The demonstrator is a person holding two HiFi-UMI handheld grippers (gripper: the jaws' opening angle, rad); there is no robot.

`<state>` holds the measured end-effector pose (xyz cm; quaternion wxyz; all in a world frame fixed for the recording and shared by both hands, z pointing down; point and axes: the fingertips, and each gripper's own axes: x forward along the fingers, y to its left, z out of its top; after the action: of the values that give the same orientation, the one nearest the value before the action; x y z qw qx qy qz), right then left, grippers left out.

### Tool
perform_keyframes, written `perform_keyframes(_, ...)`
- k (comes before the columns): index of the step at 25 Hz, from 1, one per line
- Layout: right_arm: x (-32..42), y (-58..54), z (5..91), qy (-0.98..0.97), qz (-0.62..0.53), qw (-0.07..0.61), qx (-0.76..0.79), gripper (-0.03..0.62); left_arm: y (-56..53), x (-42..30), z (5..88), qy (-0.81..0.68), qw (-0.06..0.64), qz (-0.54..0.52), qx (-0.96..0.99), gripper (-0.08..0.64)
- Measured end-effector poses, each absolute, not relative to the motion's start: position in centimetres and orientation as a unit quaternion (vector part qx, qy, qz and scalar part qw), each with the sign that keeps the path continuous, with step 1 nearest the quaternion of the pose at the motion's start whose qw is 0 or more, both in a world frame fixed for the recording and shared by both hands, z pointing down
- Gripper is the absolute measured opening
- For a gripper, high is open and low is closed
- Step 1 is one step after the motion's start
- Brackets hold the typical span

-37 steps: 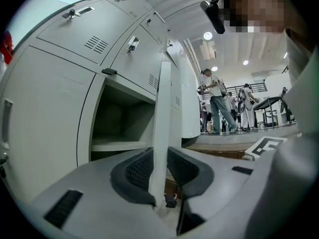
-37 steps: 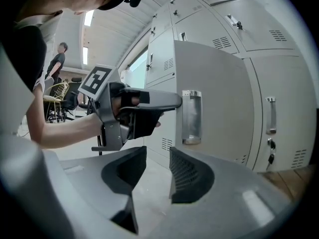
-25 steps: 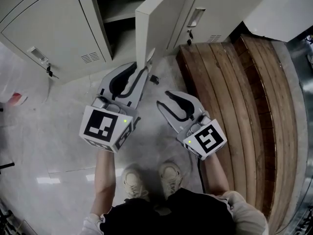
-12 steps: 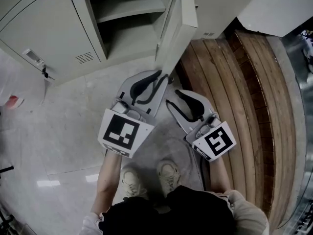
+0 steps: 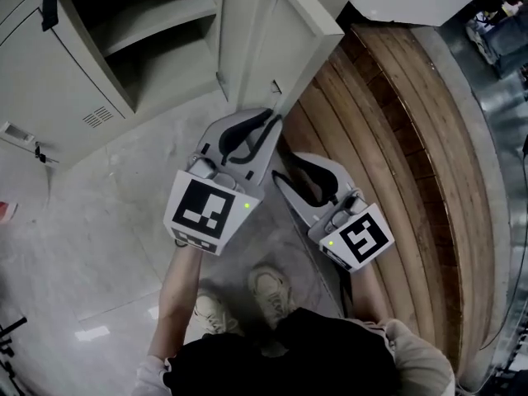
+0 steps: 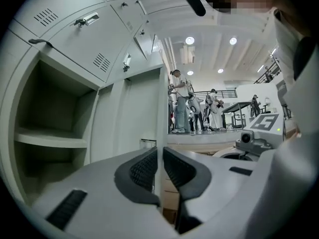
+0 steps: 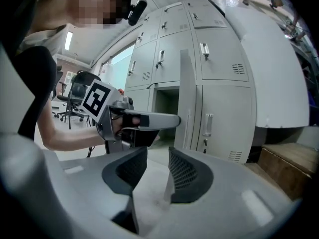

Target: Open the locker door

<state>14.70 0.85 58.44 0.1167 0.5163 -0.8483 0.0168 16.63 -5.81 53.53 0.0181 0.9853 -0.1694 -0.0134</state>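
The grey locker door (image 5: pixel 285 48) stands swung wide, edge-on in the left gripper view (image 6: pixel 160 118). Behind it the open compartment shows a shelf (image 5: pixel 157 19). My left gripper (image 5: pixel 268 120) holds the door's free edge. Its jaws have just been closing, and its pads (image 6: pixel 144 168) now press on that thin edge from both sides. My right gripper (image 5: pixel 290 167) hangs just right of the left one, below the door and apart from it. It is open, with nothing between its pads (image 7: pixel 184 176). The right gripper view shows the left gripper (image 7: pixel 177 121) at the door (image 7: pixel 187 98).
A curved wooden bench (image 5: pixel 396 139) runs along the right, close to the open door. Closed lockers (image 5: pixel 49 89) with a handle and a lock (image 5: pixel 21 132) stand at the left. The person's shoes (image 5: pixel 268 291) are on the pale floor. Several people (image 6: pixel 182 103) stand far off.
The door has swung further open toward the right, baring the compartment and its shelf. My left gripper went with the door's edge and its jaws narrowed. My right gripper drifted a little rightward.
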Motion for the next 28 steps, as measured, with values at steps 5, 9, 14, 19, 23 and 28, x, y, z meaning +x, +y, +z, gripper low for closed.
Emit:
perform_keyframes(5,15.7,1.0,58.0,-0.842,0.014,0.118,0.526,0.13,-5.6,19.0,53.5,-0.147,0.01,-0.006,0.989,0.048)
perform_keyframes(9,16.0,1.0,57.8,-0.84,0.015,0.118,0.529,0.13,-5.5,20.1,53.6,-0.14,0.002,0.003,0.99,0.048)
perform_keyframes(14,16.9,1.2,57.6,-0.838,0.013,0.114,0.534,0.13,-5.5,21.6,53.5,-0.134,-0.004,0.01,0.991,0.046)
perform_keyframes(19,17.5,1.1,57.8,-0.839,0.023,0.115,0.532,0.129,-5.5,23.1,53.5,-0.128,-0.013,0.022,0.991,0.046)
perform_keyframes(23,17.1,0.9,58.0,-0.839,0.028,0.122,0.529,0.13,-5.6,23.4,53.5,-0.123,-0.017,0.02,0.992,0.046)
perform_keyframes(28,17.1,0.7,57.9,-0.836,0.025,0.124,0.534,0.121,-5.7,23.6,53.6,-0.117,-0.016,0.019,0.993,0.048)
